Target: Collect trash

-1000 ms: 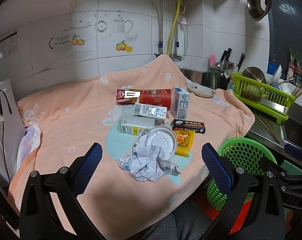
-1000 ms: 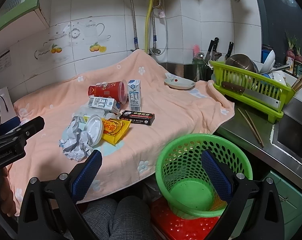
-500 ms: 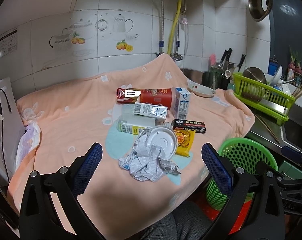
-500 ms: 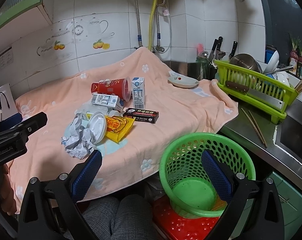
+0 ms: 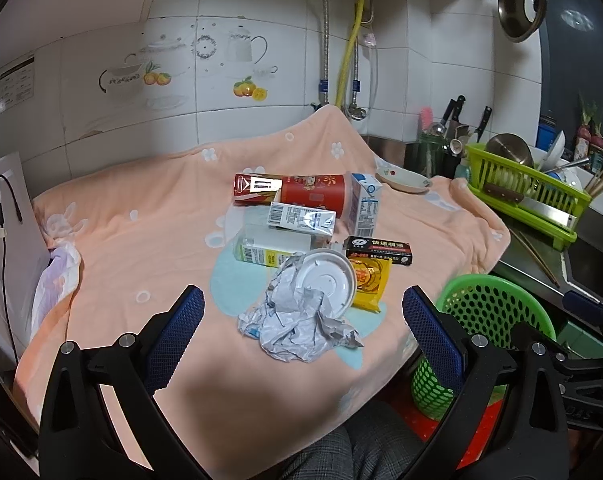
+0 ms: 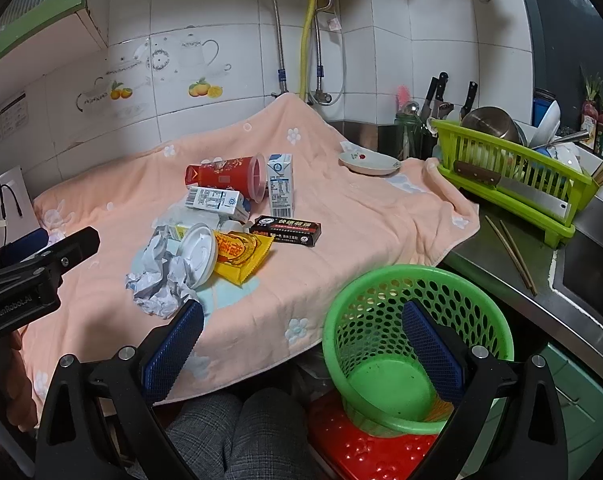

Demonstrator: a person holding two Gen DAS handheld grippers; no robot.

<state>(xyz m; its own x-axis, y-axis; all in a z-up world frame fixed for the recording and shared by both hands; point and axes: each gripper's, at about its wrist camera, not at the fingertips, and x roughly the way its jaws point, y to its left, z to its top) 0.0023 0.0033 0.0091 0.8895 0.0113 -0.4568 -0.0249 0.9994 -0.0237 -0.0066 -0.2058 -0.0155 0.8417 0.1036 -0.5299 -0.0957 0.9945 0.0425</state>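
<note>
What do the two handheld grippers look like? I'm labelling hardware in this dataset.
Both the left gripper and right gripper have black angular frames with silver screws and blue cross-hatched finger pads. The left one's side reads "GenRobot.AI" in white. Grey checked trousers show below.

A home kitchen: white wall tiles (image 5: 229, 92) with teapot and fruit decals beyond the tongs, a green dish rack (image 6: 513, 172) (knives (image 6: 441, 96) behind it) off to their right, and probably a steel sink (image 6: 593, 264) at the edge.
</note>
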